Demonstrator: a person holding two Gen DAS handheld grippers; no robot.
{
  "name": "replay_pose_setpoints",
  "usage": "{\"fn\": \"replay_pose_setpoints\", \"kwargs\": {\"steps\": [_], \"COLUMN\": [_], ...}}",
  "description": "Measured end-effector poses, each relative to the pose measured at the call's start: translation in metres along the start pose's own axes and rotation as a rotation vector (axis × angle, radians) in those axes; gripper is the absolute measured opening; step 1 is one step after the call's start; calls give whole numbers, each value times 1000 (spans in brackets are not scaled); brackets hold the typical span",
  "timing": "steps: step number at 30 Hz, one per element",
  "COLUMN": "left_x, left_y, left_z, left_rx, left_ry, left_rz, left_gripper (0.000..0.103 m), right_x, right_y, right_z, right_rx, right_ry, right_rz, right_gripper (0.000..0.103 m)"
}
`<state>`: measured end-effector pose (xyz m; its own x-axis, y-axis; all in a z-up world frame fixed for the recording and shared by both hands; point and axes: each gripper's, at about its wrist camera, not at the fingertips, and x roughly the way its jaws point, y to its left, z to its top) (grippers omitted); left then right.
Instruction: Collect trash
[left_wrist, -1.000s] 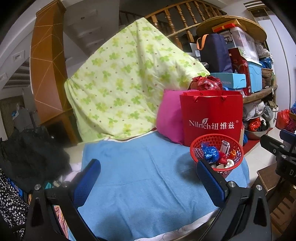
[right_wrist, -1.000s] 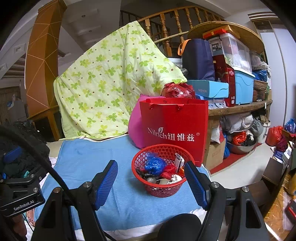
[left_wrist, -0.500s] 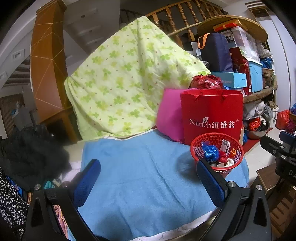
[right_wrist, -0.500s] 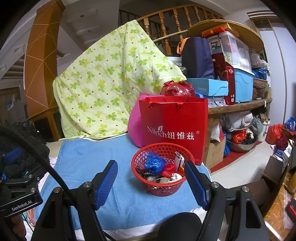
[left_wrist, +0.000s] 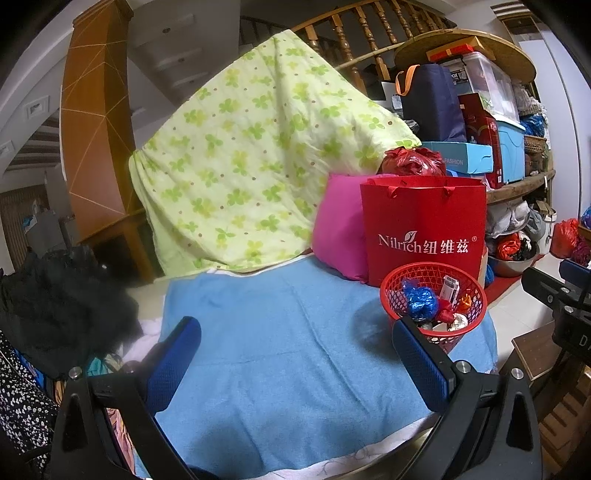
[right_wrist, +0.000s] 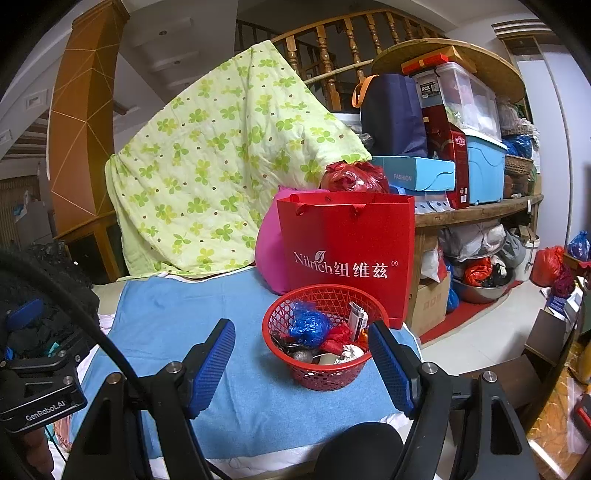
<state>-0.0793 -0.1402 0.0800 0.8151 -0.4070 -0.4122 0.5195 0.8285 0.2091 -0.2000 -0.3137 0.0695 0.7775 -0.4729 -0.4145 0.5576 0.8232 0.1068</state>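
A red mesh basket (right_wrist: 295, 369) (left_wrist: 476, 295) stands on the blue towel (right_wrist: 177, 325) (left_wrist: 277, 332), full of trash: a crumpled blue wrapper (right_wrist: 308, 323) (left_wrist: 419, 299), red scraps, foil and a small white box (right_wrist: 357, 315). My right gripper (right_wrist: 301, 354) is open, its blue pads wide apart, with the basket just beyond and between them, untouched. My left gripper (left_wrist: 295, 350) hangs open over bare towel, the basket past its right finger (left_wrist: 417, 365). Neither holds anything.
A red paper bag (right_wrist: 347, 258) and a pink cushion (left_wrist: 340, 229) stand right behind the basket. A green clover quilt (left_wrist: 251, 166) drapes at the back. Crowded shelves (right_wrist: 480, 210) fill the right; dark clothes (left_wrist: 55, 302) lie left. The towel's edge drops to floor on the right.
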Motion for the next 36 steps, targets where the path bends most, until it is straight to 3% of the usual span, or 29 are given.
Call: {"fn": "replay_pose_setpoints", "kwargs": {"steps": [24,36], "left_x": [4,27], "left_y": [-9,-19], "left_z": [-5,-1], "left_rx": [5,28], "left_ry": [15,38], "left_rz": [-18,-45], "left_gripper": [103,103], "right_x": [2,22], "right_y": [-5,-14], "right_z": [-1,0], "right_rx": [13,37], "right_ry": [7,29], "right_rz": [-10,-30], "right_gripper": [78,78]}}
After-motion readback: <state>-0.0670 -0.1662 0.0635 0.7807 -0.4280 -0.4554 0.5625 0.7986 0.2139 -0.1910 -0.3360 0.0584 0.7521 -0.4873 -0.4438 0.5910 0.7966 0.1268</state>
